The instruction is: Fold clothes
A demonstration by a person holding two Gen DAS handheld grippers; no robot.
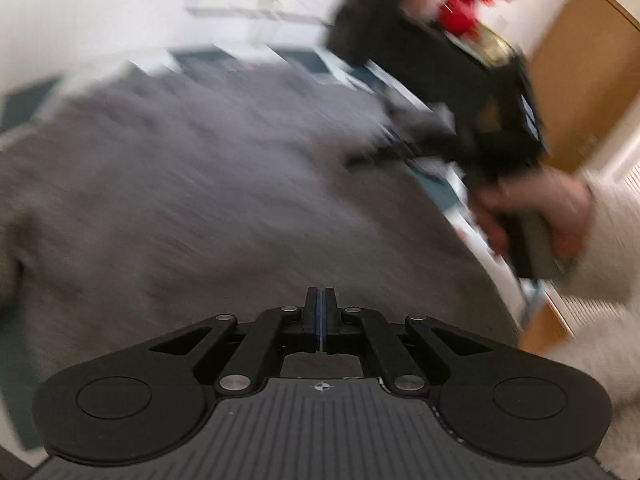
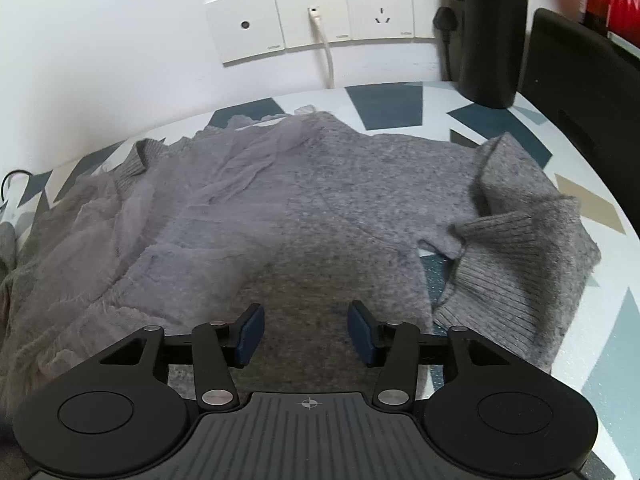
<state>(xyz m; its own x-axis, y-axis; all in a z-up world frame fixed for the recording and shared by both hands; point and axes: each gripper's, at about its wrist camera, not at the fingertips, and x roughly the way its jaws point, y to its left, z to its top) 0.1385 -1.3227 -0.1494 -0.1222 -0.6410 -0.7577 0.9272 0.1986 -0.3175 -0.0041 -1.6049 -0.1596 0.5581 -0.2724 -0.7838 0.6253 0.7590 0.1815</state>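
You're in a home room: wall sockets (image 2: 320, 20), a wooden door (image 1: 580, 60), a patterned tabletop (image 2: 392, 108).

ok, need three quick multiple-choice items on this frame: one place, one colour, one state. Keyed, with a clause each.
1. Where does the white cable plug in?
A. wall socket panel
B. the table
C. the black box

2. What colour is the sweater?
A. red
B. grey
C. green

3. How do the fingers of the right gripper stand?
A. clamped on a sleeve
B. shut with nothing between
C. apart over the sweater

Key: 1 A, the cable runs up into the wall socket panel. 2 B, the knit is grey against the patterned table. 3 C, a clear gap shows between the blue pads, with no cloth pinched.
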